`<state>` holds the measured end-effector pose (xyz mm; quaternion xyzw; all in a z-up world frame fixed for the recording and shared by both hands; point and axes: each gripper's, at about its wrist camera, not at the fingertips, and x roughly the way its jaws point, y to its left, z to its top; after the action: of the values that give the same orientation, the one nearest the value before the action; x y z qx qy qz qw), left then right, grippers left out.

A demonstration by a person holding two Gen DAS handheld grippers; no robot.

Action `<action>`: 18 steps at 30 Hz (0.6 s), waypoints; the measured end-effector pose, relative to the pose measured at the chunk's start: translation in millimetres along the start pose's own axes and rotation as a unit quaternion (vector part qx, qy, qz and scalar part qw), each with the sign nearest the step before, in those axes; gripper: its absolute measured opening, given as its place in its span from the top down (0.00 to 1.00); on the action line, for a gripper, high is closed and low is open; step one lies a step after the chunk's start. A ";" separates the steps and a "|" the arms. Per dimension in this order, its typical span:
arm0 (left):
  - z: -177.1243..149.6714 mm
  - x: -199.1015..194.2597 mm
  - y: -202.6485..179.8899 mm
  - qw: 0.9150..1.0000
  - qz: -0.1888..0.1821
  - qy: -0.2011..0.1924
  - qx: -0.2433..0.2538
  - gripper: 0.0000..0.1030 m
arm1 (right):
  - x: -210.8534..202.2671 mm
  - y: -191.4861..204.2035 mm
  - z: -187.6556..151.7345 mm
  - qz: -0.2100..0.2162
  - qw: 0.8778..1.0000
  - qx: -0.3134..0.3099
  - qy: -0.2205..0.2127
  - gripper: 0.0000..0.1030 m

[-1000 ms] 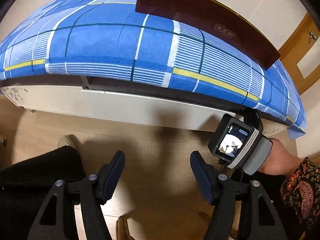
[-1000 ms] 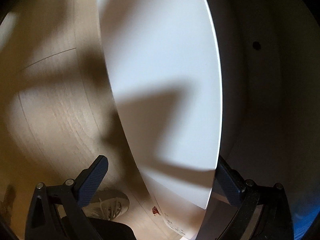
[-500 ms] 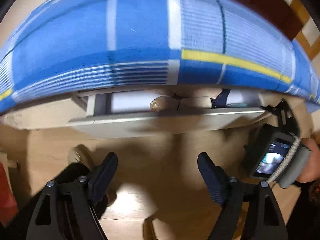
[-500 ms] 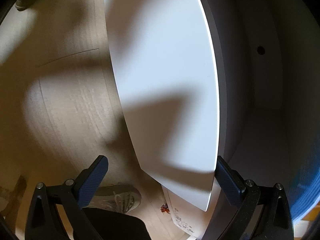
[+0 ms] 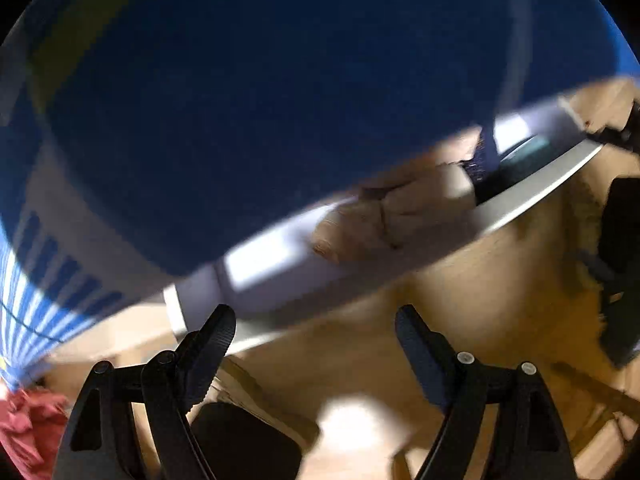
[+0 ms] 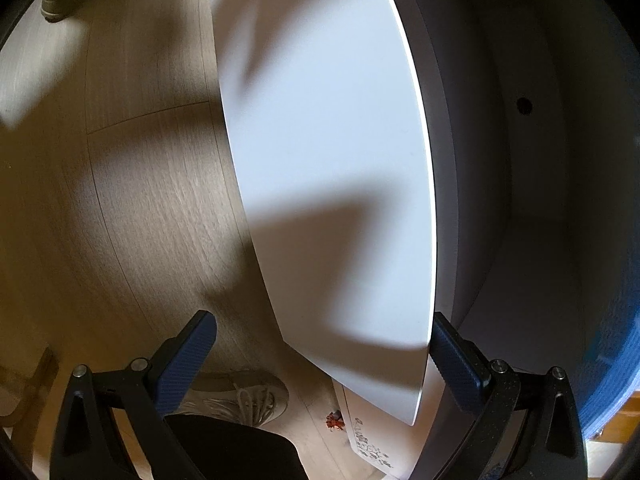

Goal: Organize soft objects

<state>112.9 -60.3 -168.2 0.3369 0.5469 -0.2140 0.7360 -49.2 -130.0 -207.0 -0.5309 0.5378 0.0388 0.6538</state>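
A white under-bed drawer [image 5: 532, 196] stands pulled out below a bed with a blue checked sheet [image 5: 240, 100]. Inside it lies a beige soft bundle [image 5: 396, 212] and a dark blue item [image 5: 482, 160]. My left gripper [image 5: 316, 340] is open and empty, low over the floor in front of the drawer. My right gripper [image 6: 324, 344] is open, with its jaws on either side of the drawer's white front panel [image 6: 328, 160]; the right finger [image 6: 456, 364] sits at the panel's inner edge. The drawer's inside [image 6: 532, 280] is dark in that view.
A red cloth [image 5: 24, 428] lies at the lower left in the left wrist view. Wooden floor [image 6: 132, 208] runs beside the drawer. The person's shoe [image 6: 240, 396] and dark trouser leg [image 6: 232, 452] are below the right gripper. The right hand's device [image 5: 620, 240] is at the right edge.
The drawer has slid out from under the bed, showing the beige bundle. The left gripper has swung closer to the bed and tilted; its view is blurred. The right gripper stays around the front panel.
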 end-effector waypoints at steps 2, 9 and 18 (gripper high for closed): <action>2.2 7.6 2.2 1.000 0.014 -0.002 0.004 0.19 | -4.3 -1.7 -1.6 0.000 1.000 0.001 0.000 0.00; 3.0 26.5 2.5 0.999 0.032 -0.008 0.023 0.18 | -1.3 -1.8 -4.0 0.004 1.000 0.002 -0.004 0.00; -12.3 24.0 -10.9 0.998 0.047 -0.019 0.032 0.15 | 3.5 -4.3 -4.6 0.008 1.000 0.001 -0.005 0.00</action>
<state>104.8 -57.5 -196.0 0.3816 0.5089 -0.2035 0.7443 -48.1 -137.0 -206.2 -0.5262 0.5384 0.0461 0.6566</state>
